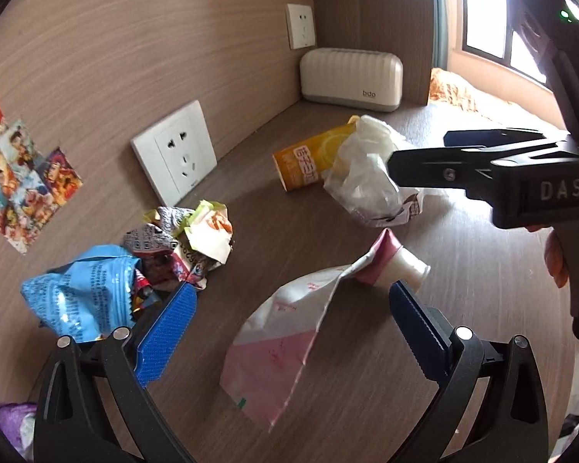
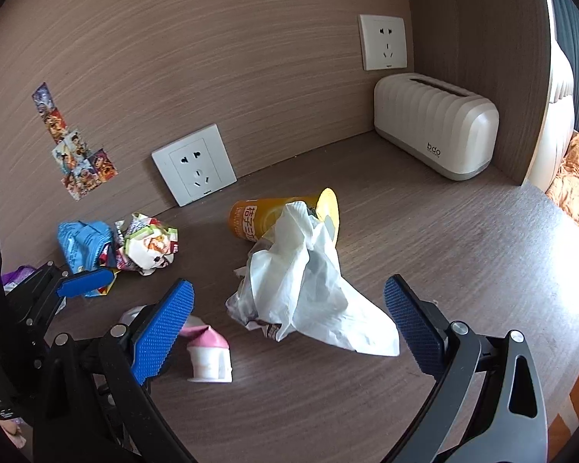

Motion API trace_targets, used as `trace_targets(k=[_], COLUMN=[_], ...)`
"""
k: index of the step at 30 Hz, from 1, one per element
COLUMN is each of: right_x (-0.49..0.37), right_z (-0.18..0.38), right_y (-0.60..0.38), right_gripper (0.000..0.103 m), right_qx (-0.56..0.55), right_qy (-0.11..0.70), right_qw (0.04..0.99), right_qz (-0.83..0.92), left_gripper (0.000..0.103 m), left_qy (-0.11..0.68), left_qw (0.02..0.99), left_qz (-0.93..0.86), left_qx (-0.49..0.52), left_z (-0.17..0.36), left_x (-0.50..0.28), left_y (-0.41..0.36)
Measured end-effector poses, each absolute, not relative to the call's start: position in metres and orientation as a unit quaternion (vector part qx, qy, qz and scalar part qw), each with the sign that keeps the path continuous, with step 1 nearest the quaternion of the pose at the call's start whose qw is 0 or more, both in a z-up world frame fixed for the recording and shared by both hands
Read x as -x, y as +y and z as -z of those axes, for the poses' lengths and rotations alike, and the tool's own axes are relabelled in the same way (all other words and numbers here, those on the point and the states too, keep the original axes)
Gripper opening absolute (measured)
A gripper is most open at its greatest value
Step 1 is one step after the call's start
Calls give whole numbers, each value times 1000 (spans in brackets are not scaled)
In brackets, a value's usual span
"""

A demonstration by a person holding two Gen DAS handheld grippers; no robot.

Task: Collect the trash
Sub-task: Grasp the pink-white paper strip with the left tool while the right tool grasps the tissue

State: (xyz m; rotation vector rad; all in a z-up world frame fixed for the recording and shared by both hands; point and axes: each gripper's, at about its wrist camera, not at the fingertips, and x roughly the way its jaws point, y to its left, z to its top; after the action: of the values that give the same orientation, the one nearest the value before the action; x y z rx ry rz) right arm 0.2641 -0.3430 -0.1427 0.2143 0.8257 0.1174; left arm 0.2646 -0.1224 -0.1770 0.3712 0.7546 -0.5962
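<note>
Both tools hang open and empty: the left gripper [image 1: 289, 301] over the pink pouch [image 1: 278, 339], the right gripper [image 2: 289, 308] seemingly around the white tissue [image 2: 308, 281] on the desk [image 2: 463, 254]. Next, each should lower and close.

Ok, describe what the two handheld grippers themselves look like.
Both are alike: the left gripper and the right gripper have black plastic frames with cut-out linkage arms and silver pivot pins. Each carries two blue finger pads with a fine knurled texture. Seen from the left wrist camera, the right gripper's black body bears raised letters "DAS", and a small green light glows on it.
</note>
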Motion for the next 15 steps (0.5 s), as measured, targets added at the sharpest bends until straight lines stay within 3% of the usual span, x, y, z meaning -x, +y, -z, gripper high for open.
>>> trace_targets(k=[2, 4, 6, 10, 12, 13, 15], right_x=[-270, -276, -282, -292, -294, -293, -290], right_z=[148, 152, 157, 166, 171, 172, 172], right_y=[-342, -342, -342, -343, -343, -342, -339], right_gripper=[99, 99, 99, 99, 97, 84, 72], right_qx=[-105, -110, -109, -111, -116, -115, -107], right_qy=[406, 411, 419, 434, 436, 435, 431], right_qw=[906, 904, 901, 894, 892, 893, 896], right_qz=[-51, -49, -39, -26, -24, -23, -23], left_gripper=[96, 84, 65, 51, 24, 23, 20], left_qy=[364, 366, 373, 377, 381, 382, 376], left_qw=[864, 856, 846, 835, 835, 836, 841], left_qz=[293, 304, 316, 335, 335, 334, 325], left_qx=[-189, -202, -211, -220, -211, -210, -216], left_z=[181, 185, 190, 195, 195, 196, 194], left_x=[-269, -273, -276, -277, -280, -281, -275], left_y=[-128, -133, -138, -146, -147, -148, -150])
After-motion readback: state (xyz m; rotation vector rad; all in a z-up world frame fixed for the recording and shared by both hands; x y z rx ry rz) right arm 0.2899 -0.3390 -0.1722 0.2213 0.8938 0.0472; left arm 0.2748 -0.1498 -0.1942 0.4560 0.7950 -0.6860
